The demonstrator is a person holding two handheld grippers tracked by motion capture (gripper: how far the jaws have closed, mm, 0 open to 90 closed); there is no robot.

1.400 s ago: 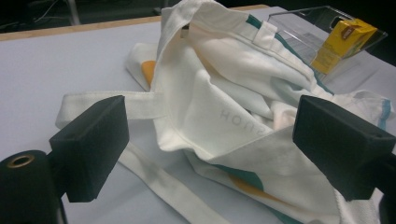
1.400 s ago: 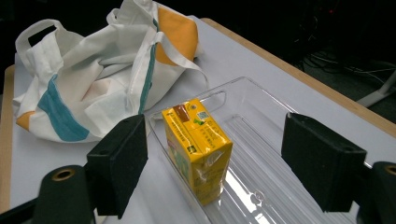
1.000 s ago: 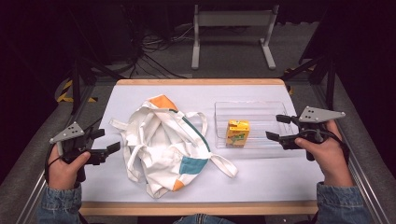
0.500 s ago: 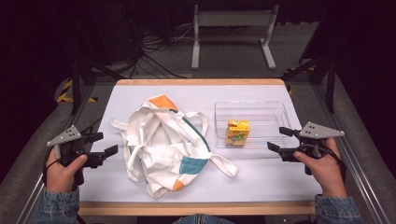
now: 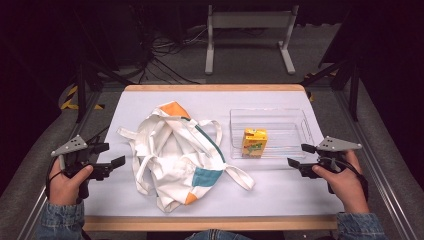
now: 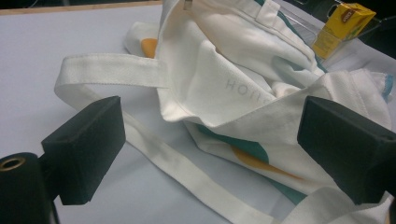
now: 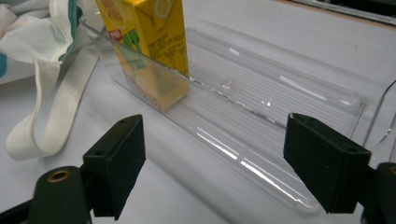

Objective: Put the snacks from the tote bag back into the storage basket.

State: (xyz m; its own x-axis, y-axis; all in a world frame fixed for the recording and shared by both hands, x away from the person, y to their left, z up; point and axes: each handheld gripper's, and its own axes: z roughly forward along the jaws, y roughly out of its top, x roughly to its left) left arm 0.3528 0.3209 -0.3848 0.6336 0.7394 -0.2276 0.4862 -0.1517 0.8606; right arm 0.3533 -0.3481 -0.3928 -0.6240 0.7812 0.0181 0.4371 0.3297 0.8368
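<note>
High view, tote bag [image 5: 175, 150] beside left hand-held gripper [image 5: 109, 155]

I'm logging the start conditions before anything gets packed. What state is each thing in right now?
Tote bag: crumpled, lying flat on the table, handles splayed.
Juice carton: upright in the tray, closed.
Clear plastic tray: right way up on the table, holding the carton.
Left gripper: open, holding nothing, beside the bag.
Right gripper: open, holding nothing, near the tray's front edge.
</note>
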